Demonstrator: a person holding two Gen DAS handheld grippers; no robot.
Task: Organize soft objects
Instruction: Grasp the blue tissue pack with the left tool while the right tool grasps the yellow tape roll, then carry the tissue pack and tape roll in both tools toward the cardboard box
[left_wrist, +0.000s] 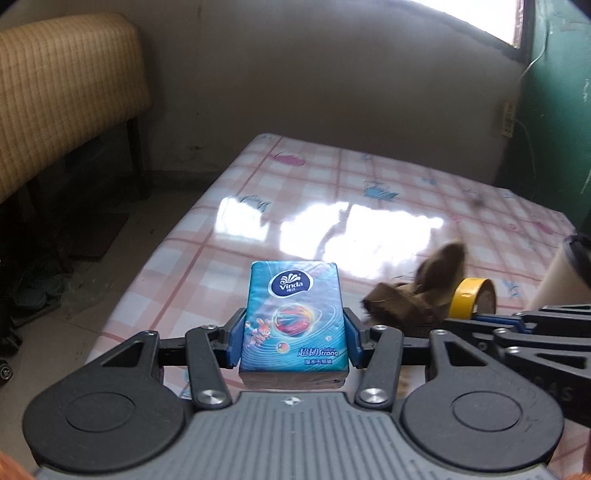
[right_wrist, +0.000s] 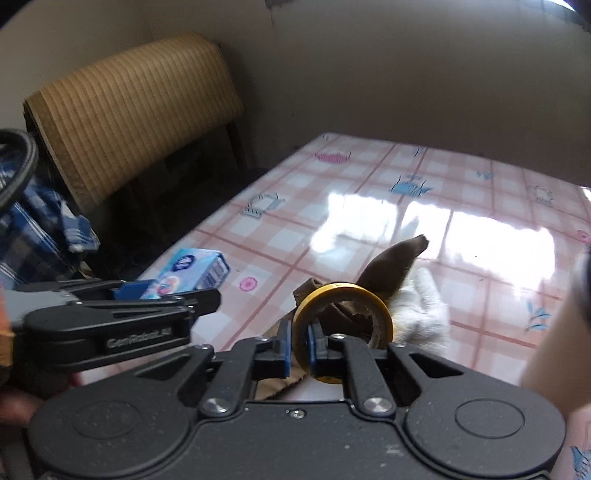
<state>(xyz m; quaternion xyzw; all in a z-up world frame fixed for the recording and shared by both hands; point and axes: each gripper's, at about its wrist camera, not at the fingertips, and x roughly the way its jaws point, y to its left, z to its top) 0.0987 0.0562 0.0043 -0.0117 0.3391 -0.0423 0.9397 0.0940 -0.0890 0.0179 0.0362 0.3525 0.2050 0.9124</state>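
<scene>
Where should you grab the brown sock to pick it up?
Probably by the toe end of the brown sock, which sticks up clear of the table. Come from above and pinch across that flap. Its lower part is tucked behind the yellow tape roll held in the right gripper.

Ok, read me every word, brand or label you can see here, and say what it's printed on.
"Vinda": logo on the tissue pack held in the left gripper.
"Strong": lower on that pack; the Chinese print beside and under it is too small to read.
"GenRobot.AI": embossed on the left gripper's arm, right wrist view.
Yellow tape roll in the right gripper: no text visible.
</scene>
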